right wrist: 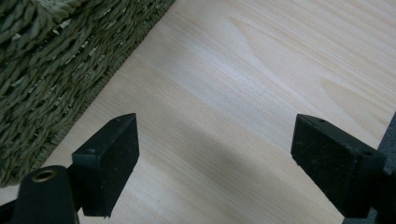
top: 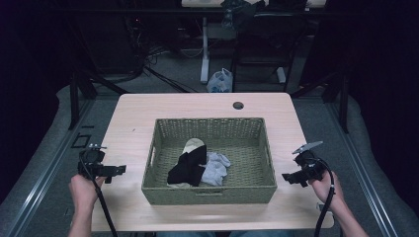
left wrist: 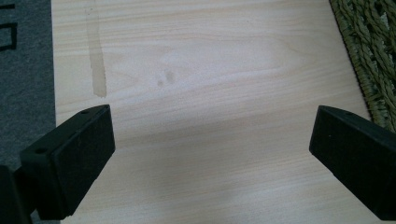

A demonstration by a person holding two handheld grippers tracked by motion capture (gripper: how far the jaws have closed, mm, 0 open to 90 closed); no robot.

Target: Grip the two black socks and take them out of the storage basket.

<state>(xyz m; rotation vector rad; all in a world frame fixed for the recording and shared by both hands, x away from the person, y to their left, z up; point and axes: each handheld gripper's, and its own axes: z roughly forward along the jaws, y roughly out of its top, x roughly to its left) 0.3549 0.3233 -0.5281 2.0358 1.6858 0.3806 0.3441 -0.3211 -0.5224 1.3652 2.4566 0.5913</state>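
Holding three socks (top: 197,165), one basket (top: 210,193), two grippers

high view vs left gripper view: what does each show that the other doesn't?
High view alone: the black sock and grey sock lying inside the basket, the cable hole at the table's far edge, and the right gripper. Left gripper view alone: a brownish streak on the wood, and the left gripper jaws wide apart over bare wood. Both: the light wooden table and the woven basket, in the gripper view just a corner.
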